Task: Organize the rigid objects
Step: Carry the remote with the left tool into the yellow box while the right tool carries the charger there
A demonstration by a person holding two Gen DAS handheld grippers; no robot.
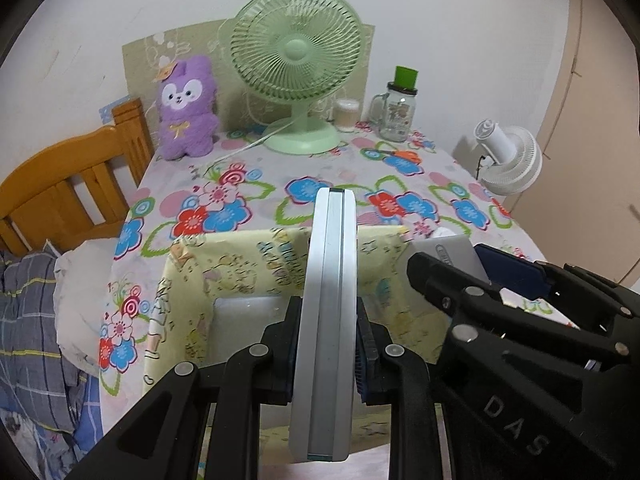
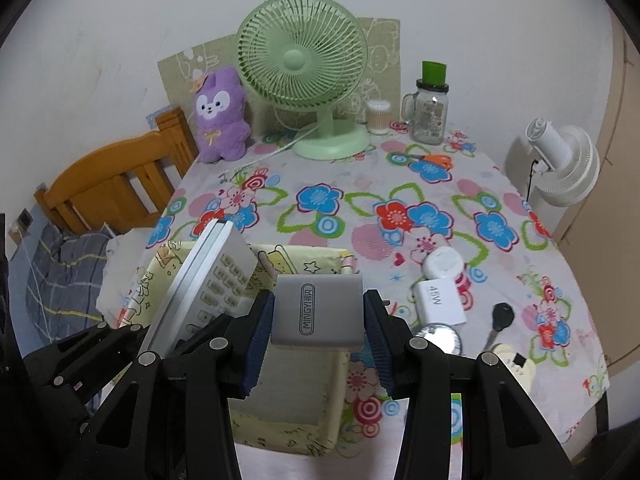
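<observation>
My left gripper (image 1: 328, 314) is shut on a thin white keypad device (image 1: 326, 280), held edge-on and upright. In the right wrist view the same device (image 2: 216, 280) shows its rows of keys and leans over the left rim of the box. My right gripper (image 2: 318, 304) is shut on a grey metal case (image 2: 316, 312) with a printed label, gripped by its two sides. Both held things hang over a yellow cartoon-print fabric box (image 2: 288, 420) at the near edge of the flowered table. A pale flat thing (image 1: 248, 312) lies on the box floor.
To the right of the box lie a white charger (image 2: 440, 302), a round white plug (image 2: 442, 262), a black key (image 2: 502, 316) and a shiny disc (image 2: 438, 338). At the back stand a green fan (image 2: 300, 64), a purple plush (image 2: 220, 116) and a glass mug (image 2: 430, 116). A wooden bed frame (image 2: 112, 184) is left.
</observation>
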